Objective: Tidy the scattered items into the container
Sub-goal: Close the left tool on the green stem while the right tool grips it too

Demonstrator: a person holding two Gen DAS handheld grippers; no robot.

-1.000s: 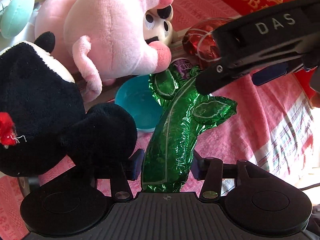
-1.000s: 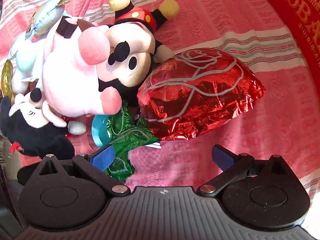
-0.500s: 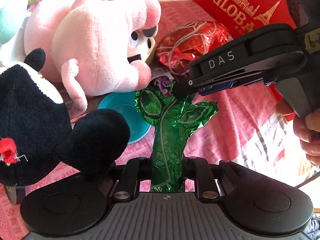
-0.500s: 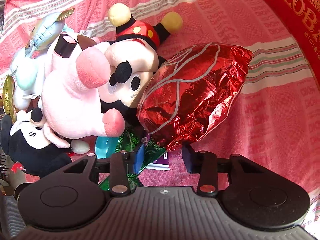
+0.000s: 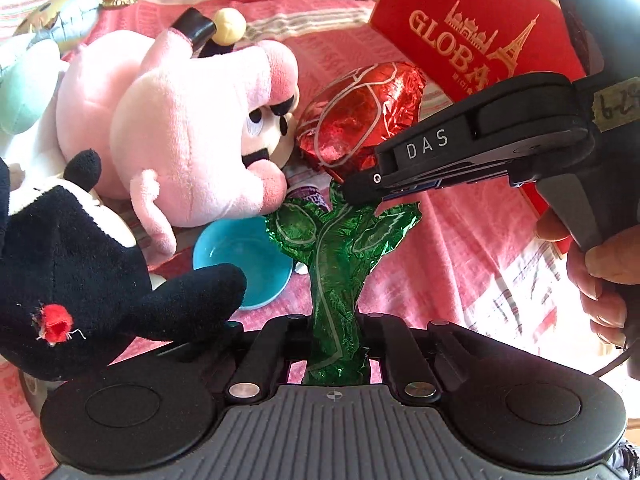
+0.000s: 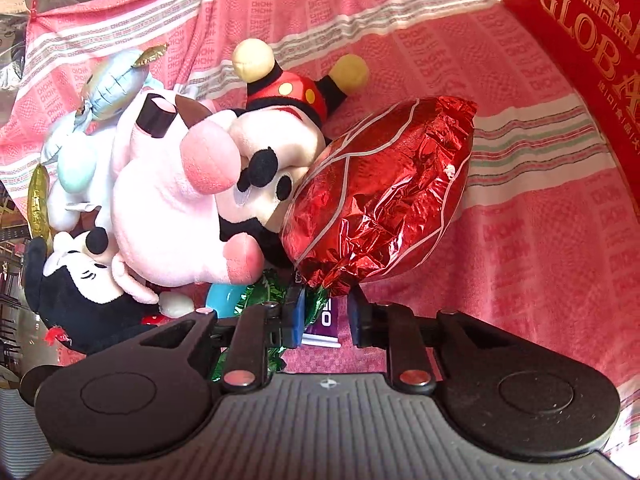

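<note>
Squeezing the green foil stem (image 5: 335, 312) of the shiny rose balloon, the left gripper (image 5: 335, 344) has its two fingers pressed tight on both sides of it. The bottom of the stem is hidden behind the gripper's black body.

The right gripper (image 6: 323, 314) is nearly closed around the pinched neck just under the red foil rose head (image 6: 384, 200). Its blue pads (image 6: 295, 316) sit close on each side of the foil, but it is hard to see if both pads really touch it. In the left view, the right gripper comes in from the side with "DAS" on it, and its tip covers the spot where red foil meets green leaves (image 5: 384, 224). A hand (image 5: 596, 276) holds its handle, cut off at the edge.

A pink plush toy (image 5: 192, 128) lies on top of a mouse plush (image 6: 276, 152), hiding most of its body. A black plush (image 5: 72, 272) is cut off at the left side. A blue bowl (image 5: 240, 256) peeks out, half covered by the black toy's arm. A small purple packet (image 6: 324, 324) is mostly hidden behind the grippers. The red box (image 5: 476, 28) with gold letters runs off the picture, so its word is not whole. Everything rests on a pink striped cloth (image 6: 520, 240).
</note>
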